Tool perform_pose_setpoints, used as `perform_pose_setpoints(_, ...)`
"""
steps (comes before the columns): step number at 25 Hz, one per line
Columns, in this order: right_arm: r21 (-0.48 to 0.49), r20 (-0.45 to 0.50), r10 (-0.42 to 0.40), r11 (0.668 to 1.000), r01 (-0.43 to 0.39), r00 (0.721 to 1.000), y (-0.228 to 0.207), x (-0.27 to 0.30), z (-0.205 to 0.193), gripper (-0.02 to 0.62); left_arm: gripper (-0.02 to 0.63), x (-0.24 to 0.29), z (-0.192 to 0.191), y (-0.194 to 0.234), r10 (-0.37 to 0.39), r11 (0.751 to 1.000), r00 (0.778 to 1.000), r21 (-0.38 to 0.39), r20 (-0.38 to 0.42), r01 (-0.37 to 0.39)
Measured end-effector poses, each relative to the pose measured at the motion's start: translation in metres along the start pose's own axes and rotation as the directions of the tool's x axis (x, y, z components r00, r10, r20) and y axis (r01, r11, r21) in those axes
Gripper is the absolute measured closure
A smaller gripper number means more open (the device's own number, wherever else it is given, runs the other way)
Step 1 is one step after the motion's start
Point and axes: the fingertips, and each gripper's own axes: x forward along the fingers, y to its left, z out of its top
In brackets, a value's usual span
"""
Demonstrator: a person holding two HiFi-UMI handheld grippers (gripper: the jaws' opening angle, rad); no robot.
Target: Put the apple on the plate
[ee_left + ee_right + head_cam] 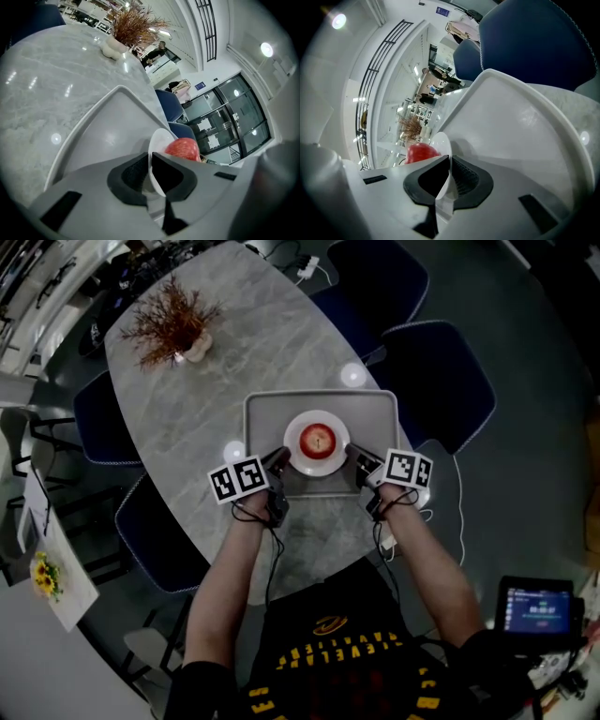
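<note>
Apple (318,439) is sitting at the centre of the plate (298,457), stem dimple facing up. Plate is resting inside the tray (267,409), tray lying on the counter (244,334) close to the person's edge.

Left tongs (278,461) are clamping the plate's left rim. The left gripper view is showing the thin white edge running between the two dark pads, with the pads pressing on both faces. Right tongs (356,457) are doing the same on the opposite rim, and the right gripper view is showing the rim pinched in the same way. Neither pair is touching the apple.

Key relation: the apple is lying directly between the two tongs, inboard of each along the line joining them. From the left tongs it is lying to the right, from the right tongs to the left. Neither hand is looking nearer; the grips are sitting roughly symmetric. The apple is round, so no long axis is mattering here. The axis that counts is the rim-to-rim line through the apple.

Judging from the layout, the apple is already resting where the task wants it. Any coming move seems to be concerning the plate. If both hands are lifting, they need to be rising evenly, since a tilt along that line would be sending the apple rolling toward the lower tongs.
</note>
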Motion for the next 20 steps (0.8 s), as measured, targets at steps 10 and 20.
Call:
perform_pose_setpoints(10,-0.021,-0.022,-0.054,0.998,0.053,0.998,-0.01,0.005,0.001,0.566,0.578,0.013,-0.003,0.01,0.018,1.0,0.999,0.0,-0.047,-0.018)
perform_pose_setpoints(20,-0.043,-0.046,-0.106,0.994,0.104,0.993,-0.014,0.007,0.002,0.565,0.577,0.018,-0.002,0.012,0.029,0.999,0.997,0.017,-0.073,-0.028)
